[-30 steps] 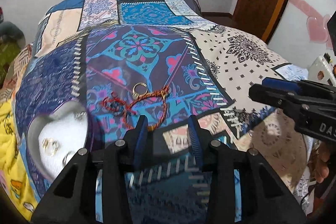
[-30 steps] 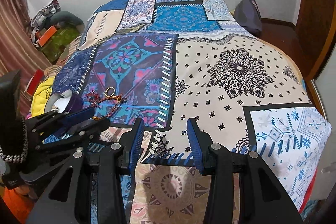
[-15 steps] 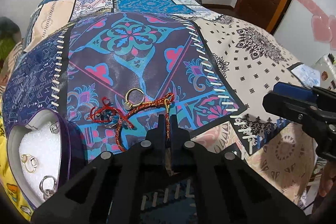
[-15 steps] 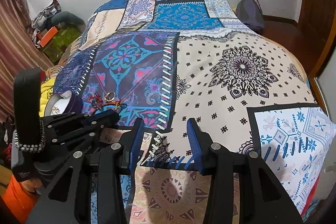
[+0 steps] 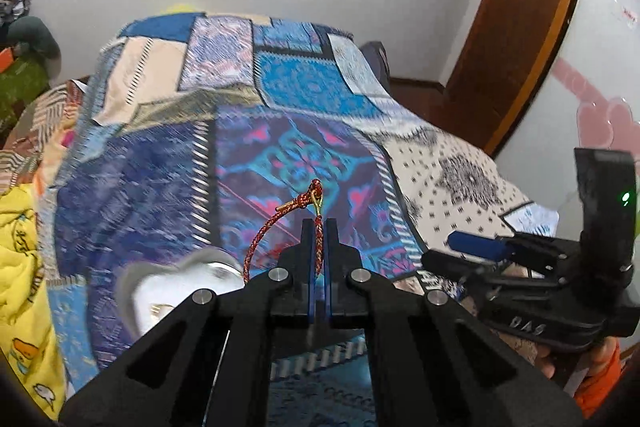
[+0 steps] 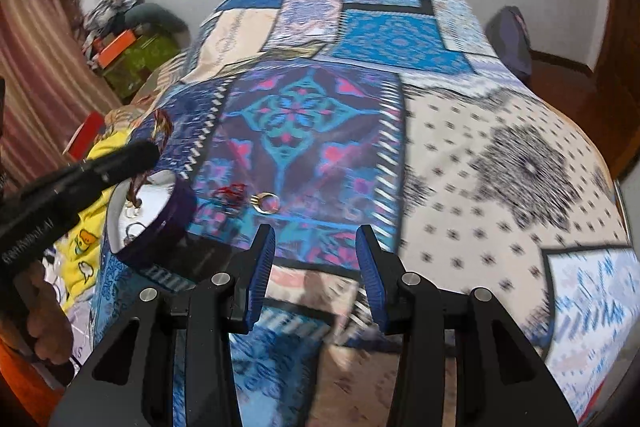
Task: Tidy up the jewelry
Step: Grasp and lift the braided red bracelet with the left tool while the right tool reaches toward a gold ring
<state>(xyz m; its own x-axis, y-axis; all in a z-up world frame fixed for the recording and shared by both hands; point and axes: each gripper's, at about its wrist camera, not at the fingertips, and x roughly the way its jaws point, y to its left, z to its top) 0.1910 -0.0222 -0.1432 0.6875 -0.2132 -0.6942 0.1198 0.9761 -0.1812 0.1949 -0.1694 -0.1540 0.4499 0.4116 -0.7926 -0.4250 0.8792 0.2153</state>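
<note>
My left gripper [image 5: 319,227] is shut on a red and gold cord bracelet [image 5: 280,217], lifted off the bed; its loop hangs down left of the fingers, above the purple heart-shaped jewelry box [image 5: 176,287]. In the right wrist view the bracelet [image 6: 162,125] dangles from the left gripper [image 6: 150,151] over the box [image 6: 168,223], whose white foam holds a few rings. A gold ring [image 6: 267,203] and a red tangled cord [image 6: 230,194] lie on the patchwork bedspread [image 6: 440,155] right of the box. My right gripper [image 6: 316,263] is open and empty above the bed's front part.
A yellow printed cloth [image 5: 24,267] lies at the bed's left edge. A wooden door [image 5: 516,19] stands at the right, a wall behind the bed. Clutter and an orange box [image 6: 116,47] sit on the floor at the far left.
My left gripper closed on the cord bracelet, lifted it off the bedspread and swung left over the box. The gold ring and the red cord stayed on the bed. The right gripper stayed open.
</note>
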